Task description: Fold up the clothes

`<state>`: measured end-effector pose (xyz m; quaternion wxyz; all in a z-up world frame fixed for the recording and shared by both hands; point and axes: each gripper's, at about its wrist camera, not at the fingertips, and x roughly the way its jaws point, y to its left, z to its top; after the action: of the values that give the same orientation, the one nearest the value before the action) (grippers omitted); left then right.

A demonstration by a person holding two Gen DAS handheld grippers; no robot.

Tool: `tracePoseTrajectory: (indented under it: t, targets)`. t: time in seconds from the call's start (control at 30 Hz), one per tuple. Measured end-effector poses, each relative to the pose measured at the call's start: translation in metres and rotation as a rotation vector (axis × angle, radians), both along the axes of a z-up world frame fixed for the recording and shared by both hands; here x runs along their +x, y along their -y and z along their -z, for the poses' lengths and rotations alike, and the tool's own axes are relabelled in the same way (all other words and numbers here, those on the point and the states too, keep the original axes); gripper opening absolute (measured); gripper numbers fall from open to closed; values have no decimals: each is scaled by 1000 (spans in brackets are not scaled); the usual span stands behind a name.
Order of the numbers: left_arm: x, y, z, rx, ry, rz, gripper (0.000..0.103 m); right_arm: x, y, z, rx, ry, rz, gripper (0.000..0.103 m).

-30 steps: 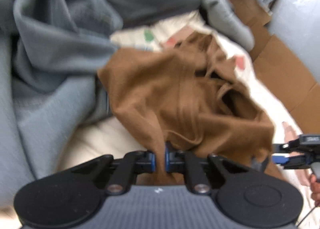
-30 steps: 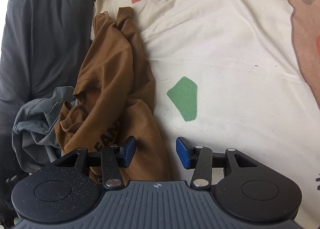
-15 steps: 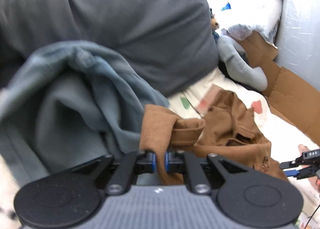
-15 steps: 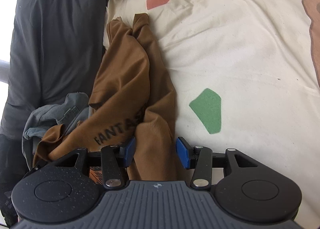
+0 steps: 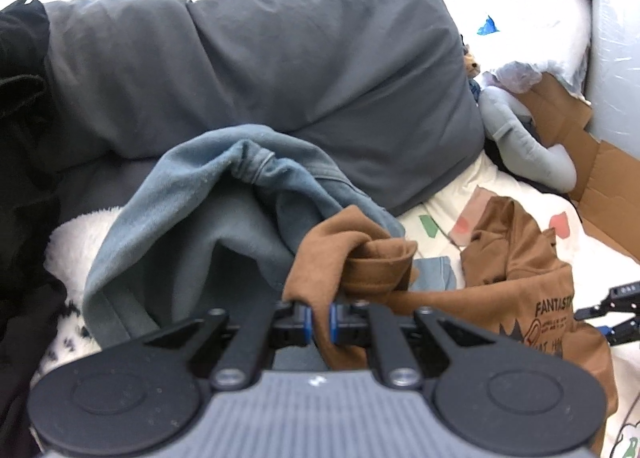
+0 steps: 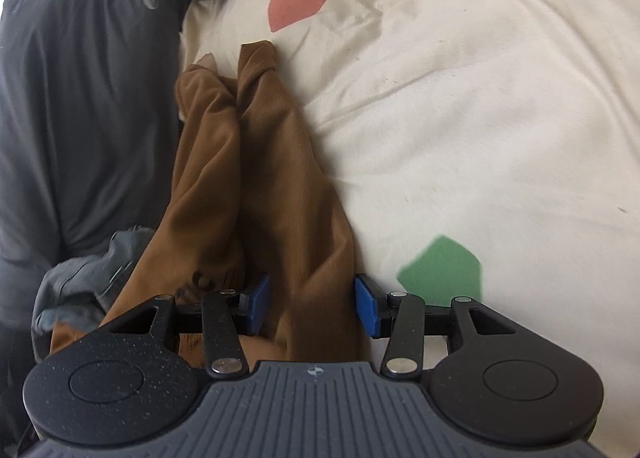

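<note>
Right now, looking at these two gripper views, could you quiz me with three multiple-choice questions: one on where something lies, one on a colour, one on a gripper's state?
1. The crumpled blue-grey garment lies:
A. against the dark grey pillow
B. on the cardboard
C. in a basket

2. The patch on the cream bedsheet beside the right gripper is:
A. blue
B. green
C. black

3. The left gripper is:
A. wide open
B. out of view
C. shut on the brown printed T-shirt

A: it bunches before the pillow.
B: green shape by the blue pad.
C: brown cloth is pinched between the pads.
</note>
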<state>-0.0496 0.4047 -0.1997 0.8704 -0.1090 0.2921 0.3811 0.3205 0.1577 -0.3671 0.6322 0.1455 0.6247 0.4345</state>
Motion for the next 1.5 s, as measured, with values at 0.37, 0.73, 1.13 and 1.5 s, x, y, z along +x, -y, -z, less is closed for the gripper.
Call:
tracePoseTrajectory:
  t: [0.37, 0.73, 1.13, 1.5]
  targets:
    - [-5, -4, 12, -66, 7, 3, 9, -6, -41, -5, -36, 97, -149, 4]
    - [5, 10, 29, -185, 63, 52, 9, 7, 8, -42, -85, 186, -149, 3]
    - [40, 45, 54, -331, 103, 171, 9, 39, 133, -85, -223, 269, -38, 3]
    - [70, 81, 69, -438, 114, 261, 9, 49, 253, -115, -304, 274, 137, 3]
